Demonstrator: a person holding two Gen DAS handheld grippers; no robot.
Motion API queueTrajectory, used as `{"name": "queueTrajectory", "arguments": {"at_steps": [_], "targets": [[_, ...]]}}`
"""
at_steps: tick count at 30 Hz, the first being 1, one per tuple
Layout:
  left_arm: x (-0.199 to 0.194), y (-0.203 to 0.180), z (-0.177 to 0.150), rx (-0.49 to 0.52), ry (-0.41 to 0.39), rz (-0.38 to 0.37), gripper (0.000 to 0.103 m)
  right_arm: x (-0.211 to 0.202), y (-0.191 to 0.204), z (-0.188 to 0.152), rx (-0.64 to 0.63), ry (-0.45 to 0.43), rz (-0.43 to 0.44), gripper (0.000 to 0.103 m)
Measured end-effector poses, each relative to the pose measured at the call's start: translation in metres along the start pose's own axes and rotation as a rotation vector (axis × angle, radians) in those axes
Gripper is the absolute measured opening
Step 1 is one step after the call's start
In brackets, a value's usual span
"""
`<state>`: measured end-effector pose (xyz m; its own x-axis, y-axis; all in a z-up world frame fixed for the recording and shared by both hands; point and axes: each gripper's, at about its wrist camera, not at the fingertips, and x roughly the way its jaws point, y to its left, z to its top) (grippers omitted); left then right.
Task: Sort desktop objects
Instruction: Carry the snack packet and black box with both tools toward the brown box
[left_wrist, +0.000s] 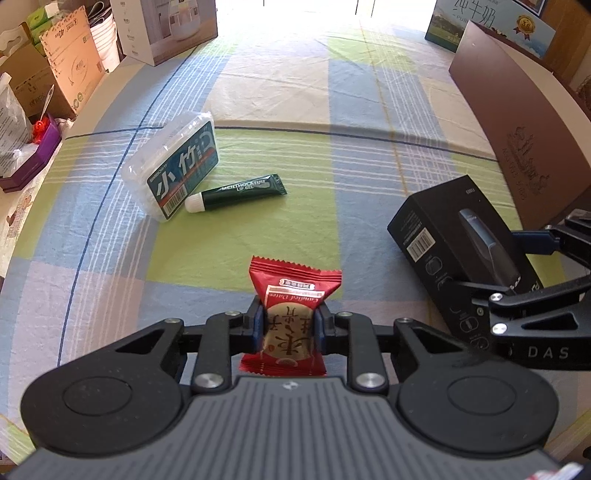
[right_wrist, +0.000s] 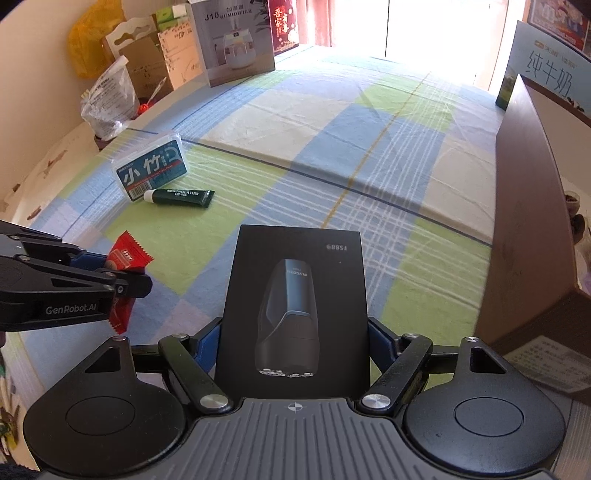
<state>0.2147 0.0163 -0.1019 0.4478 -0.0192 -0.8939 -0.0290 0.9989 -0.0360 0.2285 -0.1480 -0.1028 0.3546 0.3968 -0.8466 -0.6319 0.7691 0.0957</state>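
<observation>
The worktop (right_wrist: 388, 155) carries a plaid cloth in blue, green and cream; a wide stretch of bare cloth lies between the items and the far edge. A tall brown box (right_wrist: 532, 221) bounds the right side. Along the left and far edges stand cartons, among them a grey box (right_wrist: 236, 40) printed "J10 HUMIDIFIER" and a cardboard carton (left_wrist: 72, 70).

The black shaver box (right_wrist: 299, 310) is printed "FS889" and shows a picture of a shaver; a barcode label shows on its side in the left wrist view. The right hand-held gripper (right_wrist: 295, 343) is closed on the sides of this box, its blue pads pressed against both edges. The box sits near the right side of the worktop, just beside the brown box.

The clear plastic case (left_wrist: 173, 166) carries a teal label with large white Chinese characters and a barcode. It lies toward the left edge. The dark green tube (left_wrist: 236, 192), printed "MENTHOLATUM LIP GEL", has a white cap and lies just beside the case, cap end touching or nearly touching it.

The red candy packet (left_wrist: 291, 314) reads "Candied Dates" with Chinese characters on a gold disc. The left hand-held gripper (left_wrist: 290, 326), marked "GenRobot.AI" in the right wrist view, clamps it between narrow jaws, left of the shaver box.
</observation>
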Motion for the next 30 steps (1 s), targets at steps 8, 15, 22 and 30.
{"name": "queueTrajectory", "arguments": {"at_steps": [8, 15, 22, 30], "targets": [[-0.013, -0.007, 0.001, 0.001, -0.014, -0.021, 0.021, -0.022, -0.008, -0.007, 0.063, -0.026, 0.051, 0.076], [-0.036, -0.018, 0.009, 0.018, -0.060, -0.051, 0.021, -0.050, -0.016, -0.006, 0.102, -0.080, 0.090, 0.076], [-0.065, -0.040, 0.023, 0.058, -0.124, -0.092, 0.021, -0.084, -0.024, -0.005, 0.132, -0.157, 0.111, 0.076], [-0.089, -0.074, 0.038, 0.109, -0.174, -0.146, 0.021, -0.122, -0.044, -0.010, 0.181, -0.242, 0.086, 0.076]]}}
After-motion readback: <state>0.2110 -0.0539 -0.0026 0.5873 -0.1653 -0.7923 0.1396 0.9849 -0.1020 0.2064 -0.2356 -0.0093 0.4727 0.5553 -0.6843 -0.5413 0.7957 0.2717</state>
